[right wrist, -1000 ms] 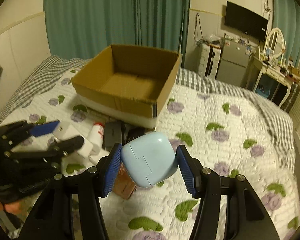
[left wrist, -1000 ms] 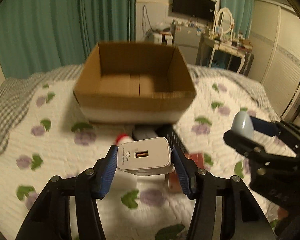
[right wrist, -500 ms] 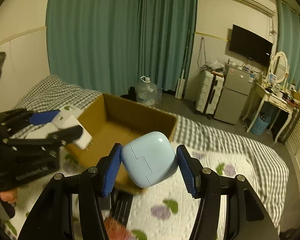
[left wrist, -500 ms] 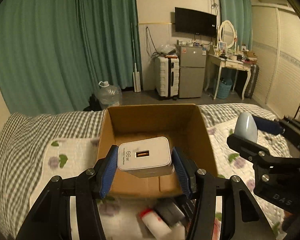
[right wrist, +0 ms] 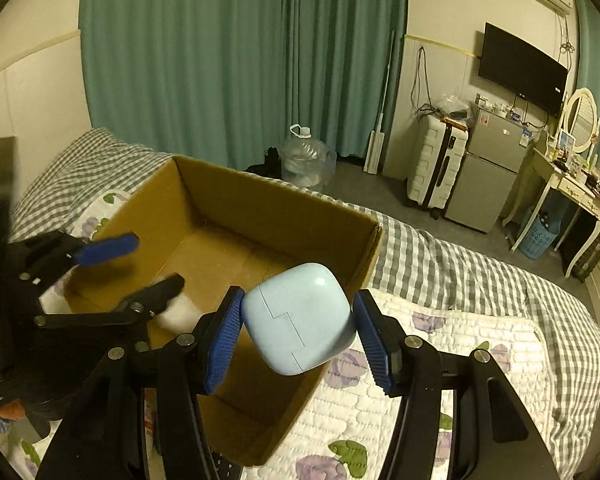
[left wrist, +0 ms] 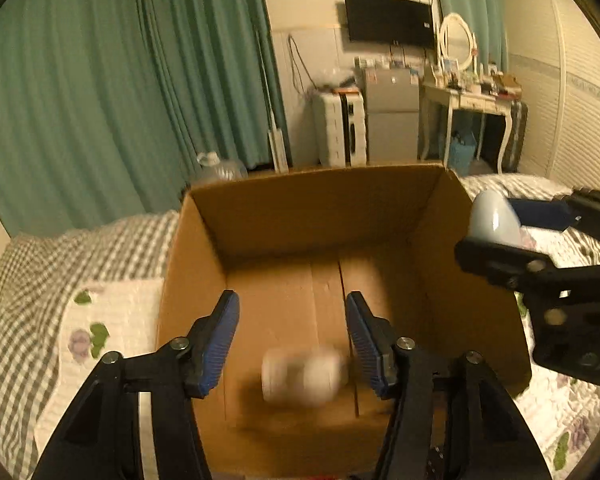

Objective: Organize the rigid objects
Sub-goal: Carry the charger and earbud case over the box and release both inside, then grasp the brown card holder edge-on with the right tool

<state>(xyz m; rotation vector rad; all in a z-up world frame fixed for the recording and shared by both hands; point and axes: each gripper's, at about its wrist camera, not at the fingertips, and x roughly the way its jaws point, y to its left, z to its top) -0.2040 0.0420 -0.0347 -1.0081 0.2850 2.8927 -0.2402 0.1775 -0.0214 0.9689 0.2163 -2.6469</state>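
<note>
An open cardboard box [left wrist: 324, 208] stands on the bed; it also shows in the right wrist view [right wrist: 260, 208]. My left gripper [left wrist: 292, 340] is open above the box, fingers apart and empty. The white charger [left wrist: 304, 376] is a blur inside the box below the fingers; a blurred white patch of it shows in the right wrist view [right wrist: 176, 312]. My right gripper [right wrist: 298, 334] is shut on a pale blue rounded case [right wrist: 298, 316] and holds it over the box's near right rim. The case and right gripper also show in the left wrist view [left wrist: 494, 220], at the box's right side.
The bed has a white quilt with flowers [right wrist: 440, 360] and a grey checked blanket [left wrist: 60, 260]. Small items lie on the quilt in front of the box, mostly hidden. Beyond the bed are green curtains, a water jug [right wrist: 306, 156], a suitcase and a fridge.
My left gripper opened and the white charger dropped into the box. Both grippers moved forward over the box. The right gripper still holds the blue case.
</note>
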